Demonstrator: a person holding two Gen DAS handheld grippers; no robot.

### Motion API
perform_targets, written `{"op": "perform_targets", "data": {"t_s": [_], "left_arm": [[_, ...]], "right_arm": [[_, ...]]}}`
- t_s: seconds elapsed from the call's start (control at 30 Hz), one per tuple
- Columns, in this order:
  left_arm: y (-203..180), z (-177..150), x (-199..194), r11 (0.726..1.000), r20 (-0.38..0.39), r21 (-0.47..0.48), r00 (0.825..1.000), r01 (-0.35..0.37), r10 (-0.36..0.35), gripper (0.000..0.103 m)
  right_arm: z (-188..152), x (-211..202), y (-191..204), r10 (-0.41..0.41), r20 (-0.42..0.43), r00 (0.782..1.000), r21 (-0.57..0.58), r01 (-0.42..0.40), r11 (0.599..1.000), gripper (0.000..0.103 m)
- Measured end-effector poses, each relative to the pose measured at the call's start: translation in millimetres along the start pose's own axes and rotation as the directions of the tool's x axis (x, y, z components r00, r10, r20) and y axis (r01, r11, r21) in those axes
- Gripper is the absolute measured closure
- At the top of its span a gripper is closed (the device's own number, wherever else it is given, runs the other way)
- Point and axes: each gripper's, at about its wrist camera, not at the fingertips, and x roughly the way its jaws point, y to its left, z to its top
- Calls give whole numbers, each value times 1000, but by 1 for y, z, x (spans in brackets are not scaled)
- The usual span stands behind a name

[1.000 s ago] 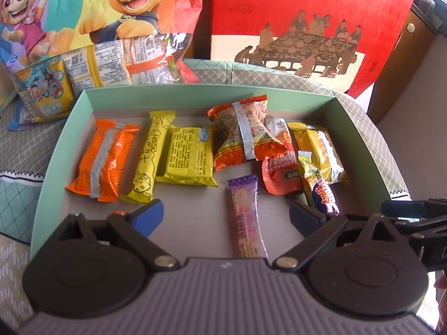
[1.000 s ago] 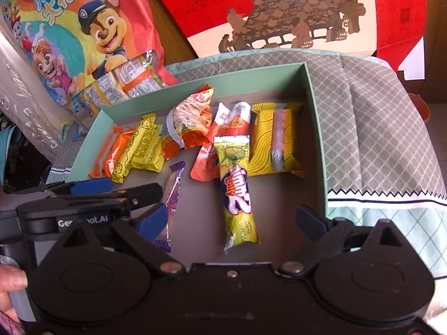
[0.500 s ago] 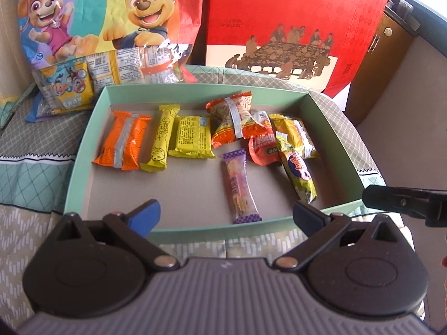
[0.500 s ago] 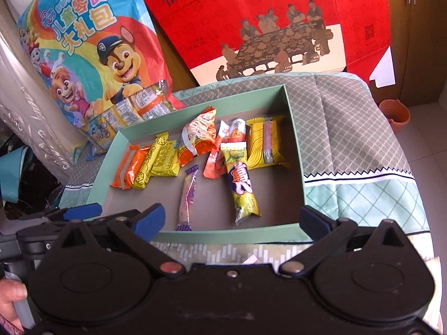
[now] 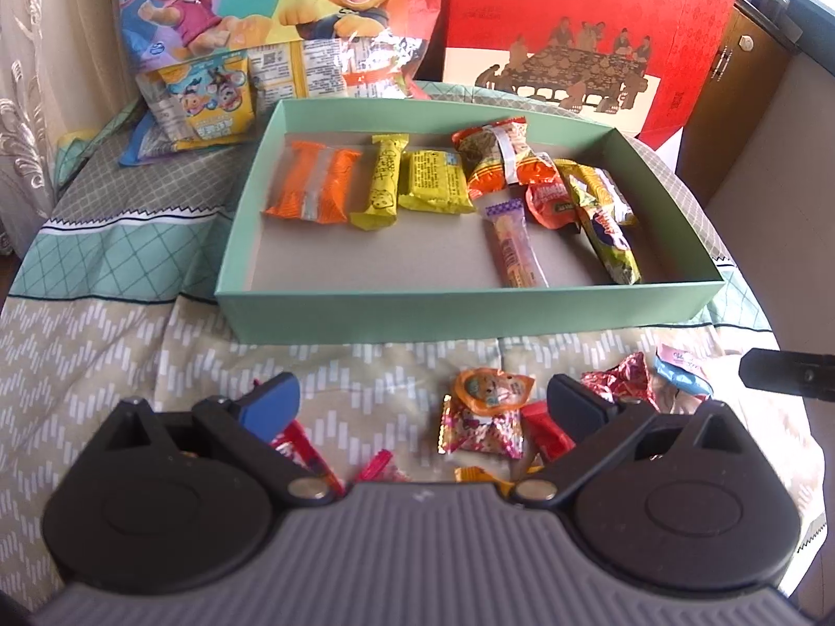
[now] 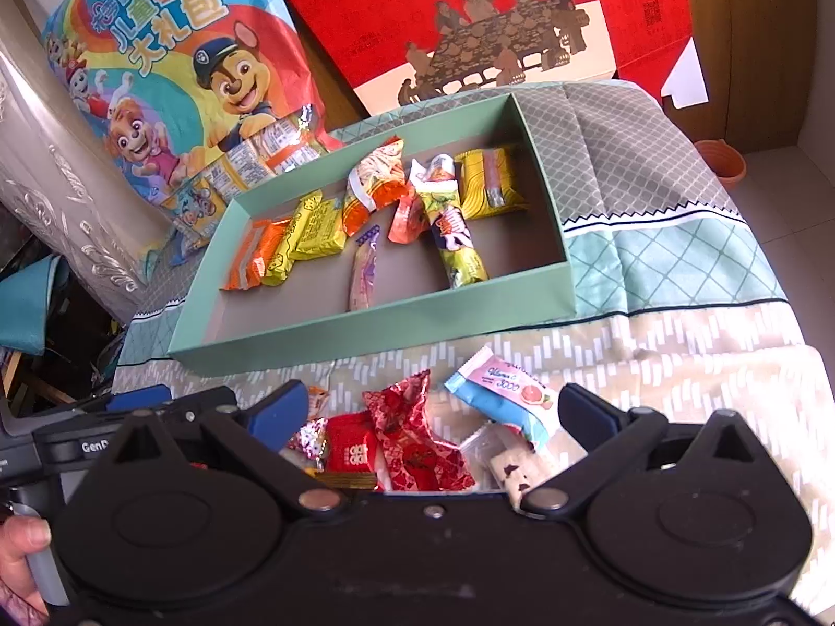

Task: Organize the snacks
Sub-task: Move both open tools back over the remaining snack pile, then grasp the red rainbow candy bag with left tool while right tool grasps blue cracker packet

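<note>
A mint green box (image 5: 469, 313) (image 6: 376, 328) on the cloth holds several wrapped snacks: an orange pack (image 5: 313, 185), yellow bars (image 5: 433, 182), a purple-ended stick (image 5: 514, 245) and a long yellow-green pack (image 6: 456, 245). Loose snacks lie on the cloth in front of it: an orange round pack (image 5: 490, 388), a red patterned candy (image 6: 412, 433) and a blue-pink sachet (image 6: 503, 394). My left gripper (image 5: 422, 396) is open and empty above the loose pile. My right gripper (image 6: 433, 407) is open and empty over the same pile.
A cartoon snack bag (image 6: 172, 78) and a red gift box (image 6: 469, 15) stand behind the green box. Small packets (image 5: 209, 104) lie at the bag's foot. A curtain (image 6: 62, 198) hangs at the left. The bed edge drops off at the right.
Both grippers have pulled back from over the box towards me. The loose snacks on the cloth in front of the box have come into view.
</note>
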Motion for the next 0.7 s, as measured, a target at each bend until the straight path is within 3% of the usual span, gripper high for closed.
{"op": "perform_targets", "data": {"t_s": [0.23,0.4,0.5,0.7], "left_arm": [[47,-20,3,994,-32,-74,997,-77,75,0],[63,-27,9,989,-39,2,988,-149,149,0],[73,-34,14,989,-64,22,987,-148,149,0],[93,-41,27,993,-83,-36,991,-112,109,0]], "right_arm": [[-16,17,20,38,-50,998,-6,-39,999,0],[-24,28,37,56,-87,995,-37,-59,998,0],[-28,33,45,51,-103,993,-46,-56,997,0],[-39,45,55,60,-136,989,-51,-68,996,0]]}}
